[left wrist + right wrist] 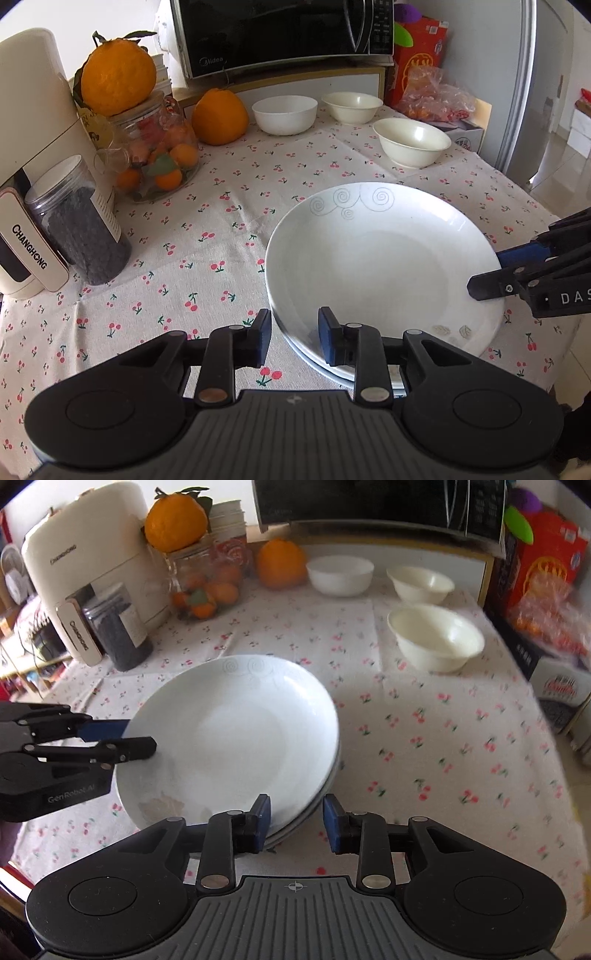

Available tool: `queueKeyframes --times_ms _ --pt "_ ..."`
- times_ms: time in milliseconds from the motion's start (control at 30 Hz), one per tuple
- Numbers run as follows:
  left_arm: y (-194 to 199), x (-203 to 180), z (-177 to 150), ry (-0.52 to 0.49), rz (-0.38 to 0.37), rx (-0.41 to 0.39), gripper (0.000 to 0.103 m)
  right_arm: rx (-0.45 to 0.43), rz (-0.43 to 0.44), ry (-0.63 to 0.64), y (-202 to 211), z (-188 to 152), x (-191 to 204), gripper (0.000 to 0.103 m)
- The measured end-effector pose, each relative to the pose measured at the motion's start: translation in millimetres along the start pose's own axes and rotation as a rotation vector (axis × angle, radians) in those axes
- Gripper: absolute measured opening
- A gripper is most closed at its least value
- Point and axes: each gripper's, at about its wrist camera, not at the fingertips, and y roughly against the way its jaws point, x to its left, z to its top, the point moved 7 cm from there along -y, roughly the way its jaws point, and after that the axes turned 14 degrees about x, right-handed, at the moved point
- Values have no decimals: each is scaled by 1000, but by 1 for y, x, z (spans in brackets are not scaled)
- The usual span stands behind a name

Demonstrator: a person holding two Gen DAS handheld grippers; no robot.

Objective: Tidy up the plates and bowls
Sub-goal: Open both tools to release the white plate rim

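white porcelain sits in the middle of the desk (221, 206): a stack of shallow plates (380, 258), the top one nested on at least one more whose rim shows beneath it. both tongs are at that stack. the left tongs (294, 338) straddle the near rim of the top plate, one pad outside and one over the inside, with a small gap showing, so the plate looks bracketed rather than pinched. the right tongs (296, 821) stand at the opposite rim, parted, one pad against the plate edge and the other clear of it over the cloth; they hold nothing. by my reading the plate-stacking step is ending and the release is under way. three bowls wait near the back: a white bowl (284, 113), a cream bowl (351, 106) beside it, and a nearer cream bowl (412, 141), all upright, mouths up, standing apart. the next move likely calls for backing both tongs off the rim without dragging the top plate, then taking one bowl by its wall and nesting it into another. the plates are round with no long axis, lying flat, face up, spiral pattern towards the bowls.
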Motion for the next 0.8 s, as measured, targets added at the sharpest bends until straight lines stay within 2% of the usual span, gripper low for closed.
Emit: queueKeyframes --times_ms 133,300,433,500,633,700,800 --pt "1 0 -1 -1 -1 0 27 10 0 4 1 0 2 34" --pt "1 0 0 5 -6 9 29 30 13 8 0 -2 5 45" --pt "1 1 1 14 -7 25 37 36 25 4 2 0 5 48" --pt "2 2 2 22 -8 32 43 35 31 0 5 2 4 54" --pt "5 4 8 44 -8 31 56 32 39 -19 12 11 1 58" --pt "7 4 11 60 -4 29 60 26 40 -38 15 17 -4 67" --pt "8 6 17 88 0 33 70 22 46 -70 20 27 -11 68"
